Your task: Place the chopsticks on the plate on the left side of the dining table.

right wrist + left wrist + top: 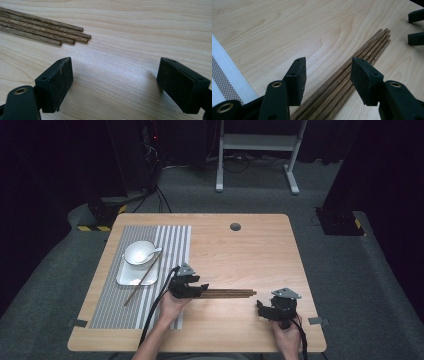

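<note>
I read the step in hand as the pick-up of the loose chopsticks [227,293], which lie side by side as a flat bundle on the bare wood of the table [250,245]. All positions below are given relative to that bundle.

Left gripper [192,289]: I hold it at the bundle's left end, directly above the sticks. In the left gripper view its jaws stand apart, one on each side of the chopsticks [352,72], and neither pad touches the wood. Nothing is gripped.

Right gripper [270,307]: I hold it just past the bundle's right end and a little nearer to me. In the right gripper view the jaws are spread wide over bare table, with the chopstick tips [72,33] ahead of them and off to one side. It holds nothing.

Other items: a single chopstick [142,280] leans across a white plate [131,276], which carries a bowl [138,253] with a spoon [152,251]. All rest on a striped placemat [125,295], to the left of the bundle and farther from me.

Next move, as I judge it:
1. Lower the left gripper until the pads reach stick level.
2. Close the jaws squarely so that the sticks gather instead of rolling apart.
3. Hold the right gripper ready to steady the free ends.

The sticks are thin and round; an uneven squeeze may scatter them.
</note>
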A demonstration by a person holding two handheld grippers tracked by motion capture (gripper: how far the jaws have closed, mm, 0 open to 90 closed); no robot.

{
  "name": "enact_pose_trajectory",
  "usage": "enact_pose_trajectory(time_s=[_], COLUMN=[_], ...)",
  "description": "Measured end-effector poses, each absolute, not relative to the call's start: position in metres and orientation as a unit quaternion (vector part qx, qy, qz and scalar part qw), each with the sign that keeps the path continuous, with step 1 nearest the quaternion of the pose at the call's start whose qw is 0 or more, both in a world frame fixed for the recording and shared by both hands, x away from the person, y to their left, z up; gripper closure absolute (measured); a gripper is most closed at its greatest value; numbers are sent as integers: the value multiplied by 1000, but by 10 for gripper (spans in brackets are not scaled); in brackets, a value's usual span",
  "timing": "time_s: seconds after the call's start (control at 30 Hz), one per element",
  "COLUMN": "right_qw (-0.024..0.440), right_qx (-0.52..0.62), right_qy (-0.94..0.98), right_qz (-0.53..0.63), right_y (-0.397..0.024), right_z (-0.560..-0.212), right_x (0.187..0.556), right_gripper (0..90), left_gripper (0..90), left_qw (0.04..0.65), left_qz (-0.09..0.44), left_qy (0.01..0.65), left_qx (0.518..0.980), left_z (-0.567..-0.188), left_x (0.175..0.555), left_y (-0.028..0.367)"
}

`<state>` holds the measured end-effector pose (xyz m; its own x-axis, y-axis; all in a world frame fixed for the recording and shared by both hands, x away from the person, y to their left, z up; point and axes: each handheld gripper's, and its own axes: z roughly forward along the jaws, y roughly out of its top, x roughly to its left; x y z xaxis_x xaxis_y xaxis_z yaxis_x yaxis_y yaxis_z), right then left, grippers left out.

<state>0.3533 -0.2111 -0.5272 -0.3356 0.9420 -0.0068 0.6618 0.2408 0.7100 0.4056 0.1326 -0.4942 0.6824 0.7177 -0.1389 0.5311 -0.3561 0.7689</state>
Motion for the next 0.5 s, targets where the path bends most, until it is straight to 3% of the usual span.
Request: enact_pose_trajectory(time_s=[0.5], right_qw=[224], right_qx=[529], right_qy=[756], right_qz=[313], right_y=[-211], right_z=[-527], right_x=[353], right_gripper=[135], left_gripper=[470], left_qw=[415], left_qz=[102], left_qy=[377], left_qx=[822], left_z=[-501], left_x=[410], left_y=[117])
